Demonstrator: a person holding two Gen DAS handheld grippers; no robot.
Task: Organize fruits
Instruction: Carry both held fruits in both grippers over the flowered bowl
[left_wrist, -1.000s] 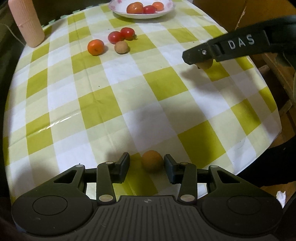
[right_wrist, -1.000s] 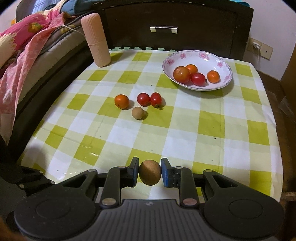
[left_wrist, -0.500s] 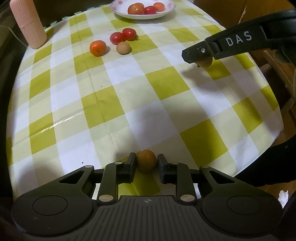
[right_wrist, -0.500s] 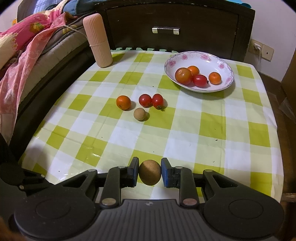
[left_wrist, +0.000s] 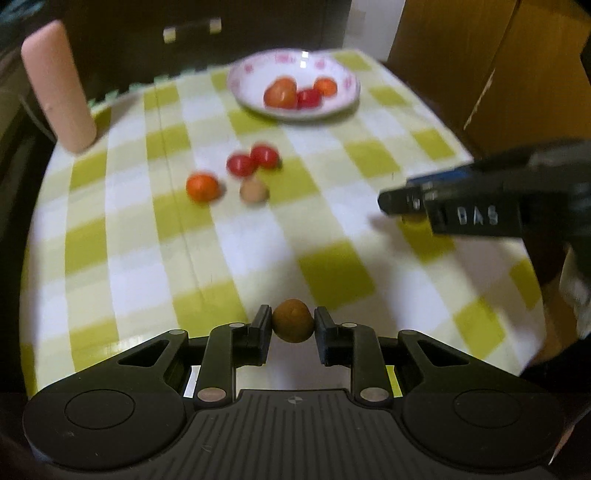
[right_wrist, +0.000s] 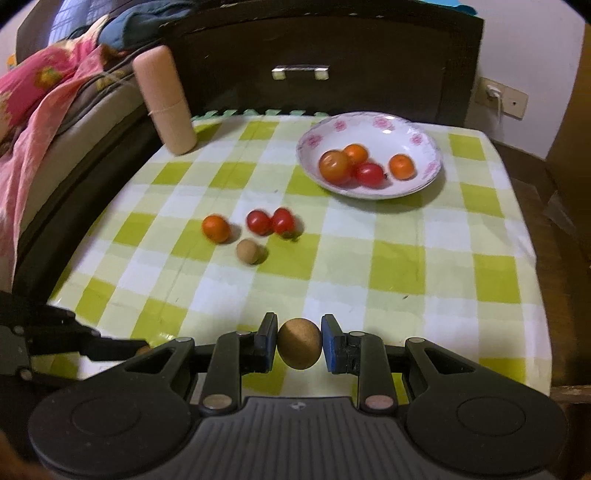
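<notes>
My left claw (left_wrist: 292, 320) pinches a small orange-brown fruit (left_wrist: 293, 319) and my right claw (right_wrist: 299, 343) clamps a brown fruit (right_wrist: 299, 343), both above the near edge of the yellow-checked tablecloth (right_wrist: 369, 266). Four loose fruits (right_wrist: 255, 230) lie mid-table; the flowered bowl (right_wrist: 424, 142) holds four more. A pink cylinder (right_wrist: 164, 99) stands before a dark drawer front (right_wrist: 332, 48), bedding (right_wrist: 33, 107) heaped alongside.

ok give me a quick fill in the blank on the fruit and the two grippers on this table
The plate holds ___ fruits.
Each gripper, left gripper and right gripper, is shut on a ___ fruit.
On the cloth, ___ loose fruits lie between the grippers and the plate.
The two touching loose fruits are ___.

Missing words: four; brown; four; red
</notes>
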